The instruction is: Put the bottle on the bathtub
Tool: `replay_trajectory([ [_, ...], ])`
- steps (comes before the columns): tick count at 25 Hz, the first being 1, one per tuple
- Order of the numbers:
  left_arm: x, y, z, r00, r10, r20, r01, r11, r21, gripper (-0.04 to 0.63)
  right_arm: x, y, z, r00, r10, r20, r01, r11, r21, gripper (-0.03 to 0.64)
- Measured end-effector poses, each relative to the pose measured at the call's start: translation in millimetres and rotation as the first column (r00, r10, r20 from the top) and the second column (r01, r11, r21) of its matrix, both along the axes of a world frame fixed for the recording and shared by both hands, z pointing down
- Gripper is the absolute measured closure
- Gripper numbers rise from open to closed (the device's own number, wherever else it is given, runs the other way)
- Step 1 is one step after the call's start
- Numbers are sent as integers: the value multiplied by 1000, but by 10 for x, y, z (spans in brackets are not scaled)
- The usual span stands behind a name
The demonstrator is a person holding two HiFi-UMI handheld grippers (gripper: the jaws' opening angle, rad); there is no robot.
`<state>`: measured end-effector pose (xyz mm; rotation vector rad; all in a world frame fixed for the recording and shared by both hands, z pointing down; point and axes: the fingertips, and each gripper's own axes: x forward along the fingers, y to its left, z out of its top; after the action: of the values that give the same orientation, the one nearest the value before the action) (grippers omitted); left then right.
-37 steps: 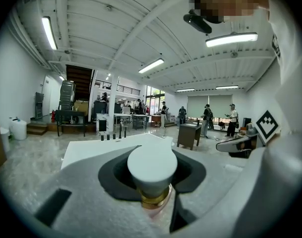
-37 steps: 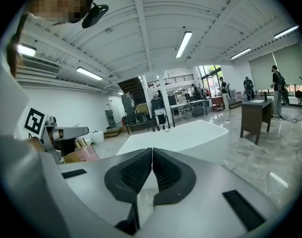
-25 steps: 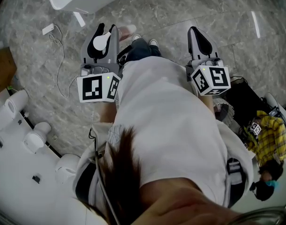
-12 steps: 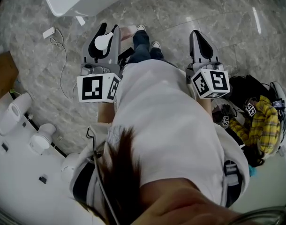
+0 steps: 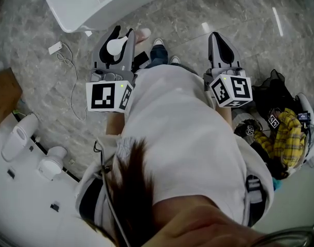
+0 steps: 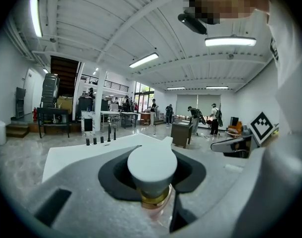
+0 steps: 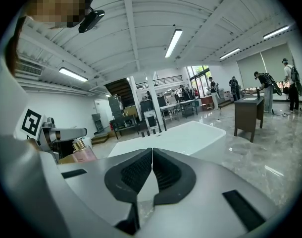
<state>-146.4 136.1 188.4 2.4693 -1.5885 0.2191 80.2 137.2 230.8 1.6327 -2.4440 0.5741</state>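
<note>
Over the marble floor (image 5: 239, 14) we held two grippers. Our left gripper (image 5: 121, 35) was clamped on the one bottle (image 6: 152, 172), its jaws standing partly apart round the neck. Our right gripper (image 7: 152, 152) was closed on nothing, its pads touching. One white tub (image 5: 100, 1) lay ahead of both grippers, apart from the bottle. Two marker cubes (image 5: 108, 96) showed, one on each gripper, and two shoes (image 5: 158, 43) peeked out between the grippers. Of the bottle we saw only a white cap (image 6: 152, 163), a gold collar (image 6: 153, 198) and a sliver of pink glass; the jaws hid the rest. The tub was cut off at the head view's top edge. Our white shirt (image 5: 182, 138) covered much of the floor. At lower left, white fixtures (image 5: 51, 163) were too partial to name.
</note>
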Motion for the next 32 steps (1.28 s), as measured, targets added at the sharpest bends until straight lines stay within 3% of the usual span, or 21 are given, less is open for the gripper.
replay_trajectory([
  [6, -184, -279, -61, 999, 51, -6, -52, 999, -9, 465, -236, -249, -109, 999, 32, -6, -32, 999, 0, 603],
  [22, -214, -481, 37, 998, 60, -27, -61, 998, -27, 465, -276, -368, -45, 999, 38, -35, -40, 999, -32, 603],
  [32, 9, -962, 88, 1000, -16, -13, 15, 999, -41, 465, -33, -990, 52, 999, -37, -22, 36, 998, -49, 603],
])
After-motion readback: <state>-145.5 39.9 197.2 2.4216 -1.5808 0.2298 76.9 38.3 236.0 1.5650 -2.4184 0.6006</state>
